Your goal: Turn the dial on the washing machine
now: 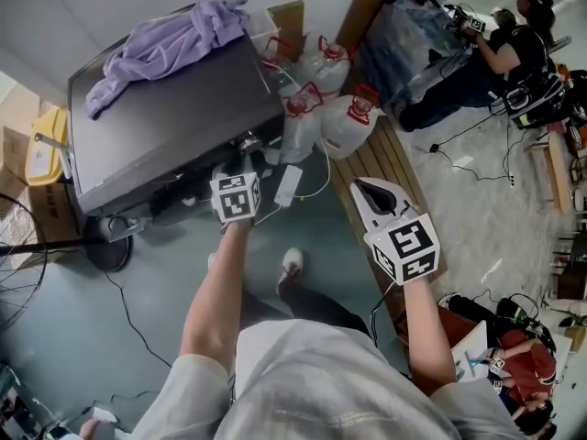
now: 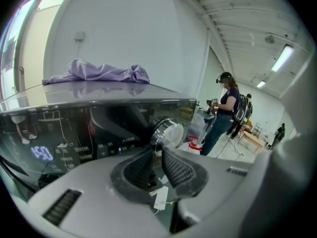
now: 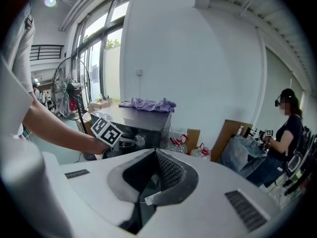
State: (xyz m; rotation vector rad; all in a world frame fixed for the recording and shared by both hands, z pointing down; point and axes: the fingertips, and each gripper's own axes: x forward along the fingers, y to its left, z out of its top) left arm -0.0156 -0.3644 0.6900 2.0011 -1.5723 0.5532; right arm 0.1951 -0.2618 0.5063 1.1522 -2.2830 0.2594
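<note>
The dark washing machine [image 1: 165, 122] stands at the upper left with a purple cloth [image 1: 165, 42] on its lid. Its silver dial [image 2: 169, 132] sticks out of the glossy front panel. My left gripper [image 2: 157, 149] is right at the dial [image 1: 249, 143]; its fingertips touch the dial's lower left edge, leaving only a narrow slit between the pads. Whether they press on the dial is hidden. My right gripper [image 1: 360, 186] hangs apart to the right with its jaws together and nothing in them. The right gripper view shows the left gripper [image 3: 133, 141] reaching the dial [image 3: 141, 141].
Clear bags with red ties [image 1: 321, 94] are piled against the machine's right side. A white power strip [image 1: 287, 186] and cables lie below them, a wooden bench [image 1: 376, 159] to the right. A fan base [image 1: 108, 250] stands at left. A person [image 1: 514, 53] works at the back right.
</note>
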